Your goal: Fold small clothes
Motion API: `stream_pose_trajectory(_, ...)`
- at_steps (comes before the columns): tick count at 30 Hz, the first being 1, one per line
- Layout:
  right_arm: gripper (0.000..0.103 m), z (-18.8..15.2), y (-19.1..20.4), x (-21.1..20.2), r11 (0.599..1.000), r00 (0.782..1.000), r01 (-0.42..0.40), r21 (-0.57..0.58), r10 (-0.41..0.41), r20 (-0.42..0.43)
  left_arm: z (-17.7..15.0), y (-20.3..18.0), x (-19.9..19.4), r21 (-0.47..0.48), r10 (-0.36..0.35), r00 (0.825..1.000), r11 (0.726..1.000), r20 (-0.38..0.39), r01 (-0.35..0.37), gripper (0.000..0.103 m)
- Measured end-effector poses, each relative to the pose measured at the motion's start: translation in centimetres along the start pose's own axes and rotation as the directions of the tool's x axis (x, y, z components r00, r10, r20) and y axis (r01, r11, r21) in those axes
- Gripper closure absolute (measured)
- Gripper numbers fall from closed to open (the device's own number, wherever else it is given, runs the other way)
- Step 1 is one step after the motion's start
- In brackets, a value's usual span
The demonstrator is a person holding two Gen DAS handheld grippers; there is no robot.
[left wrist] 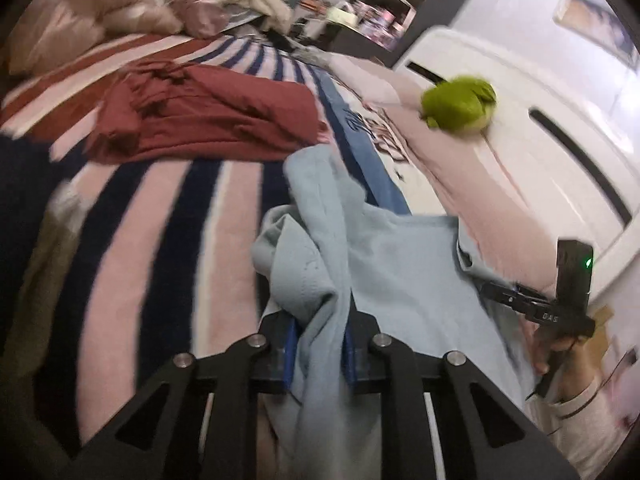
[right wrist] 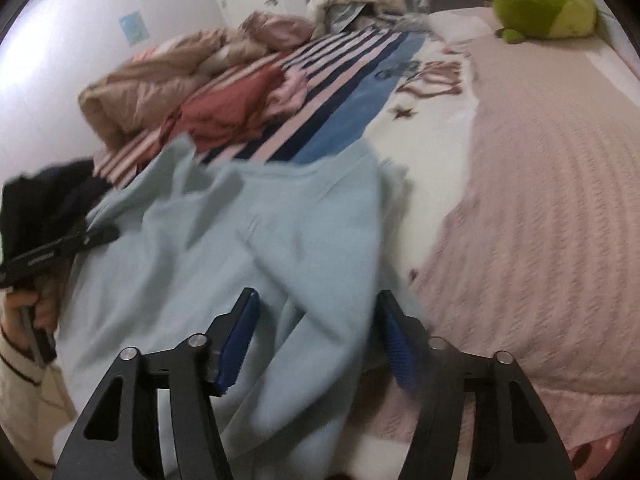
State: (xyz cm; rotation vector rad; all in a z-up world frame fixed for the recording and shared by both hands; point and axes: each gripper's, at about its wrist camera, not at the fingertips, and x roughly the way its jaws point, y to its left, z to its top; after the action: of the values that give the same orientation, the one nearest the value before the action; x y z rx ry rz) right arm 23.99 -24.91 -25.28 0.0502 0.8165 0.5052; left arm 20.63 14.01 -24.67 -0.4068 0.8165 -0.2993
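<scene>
Left wrist view: left claw (left wrist: 320, 334) pinched tight on light-blue garment (left wrist: 400, 264) at bed (right wrist: 540, 200) edge, right claw (right wrist: 316, 340) wide open straddling cloth w/o grip—close it on hem before lifting.

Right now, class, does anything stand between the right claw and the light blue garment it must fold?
Nothing visible does. The right claw is open with the light blue garment already lying between its pads. The left claw is shut on the same garment.
</scene>
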Motion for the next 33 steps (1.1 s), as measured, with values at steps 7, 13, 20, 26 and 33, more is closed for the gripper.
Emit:
stream_pose_trajectory(7,0.073,1.4,-2.1,-2.6,0.98,0.976,0.201,-0.005,-0.2,0.083,-1.5,0.7,-0.1,-0.033,0.104,0.994,0.994,-0.015,-0.104,0.066)
stream_pose_trajectory(13,0.075,0.6,-0.3,-5.1,0.995,0.993,0.074,-0.065,-0.068,0.097,-1.4,-0.3,-2.1,0.012,0.056,0.997,0.998,0.056,-0.057,0.029)
stream_pose_trajectory(20,0.058,-1.6,2.6,-4.4,0.994,0.999,-0.04,-0.097,0.042,0.013,-1.5,-3.8,-1.7,0.149,0.213,0.974,0.963,0.083,-0.224,0.025)
stream_pose_trajectory(26,0.058,-1.7,3.3,-4.1,0.993,0.999,-0.038,-0.114,0.039,0.005,-2.8,-6.6,-3.2,0.281,0.227,0.95,0.917,0.214,-0.282,0.022)
stream_pose_trajectory(33,0.058,-1.0,3.5,-4.3,0.993,0.998,-0.06,-0.1,0.062,0.015,-1.4,-3.9,2.0,0.234,0.321,0.947,0.92,0.004,-0.313,0.034)
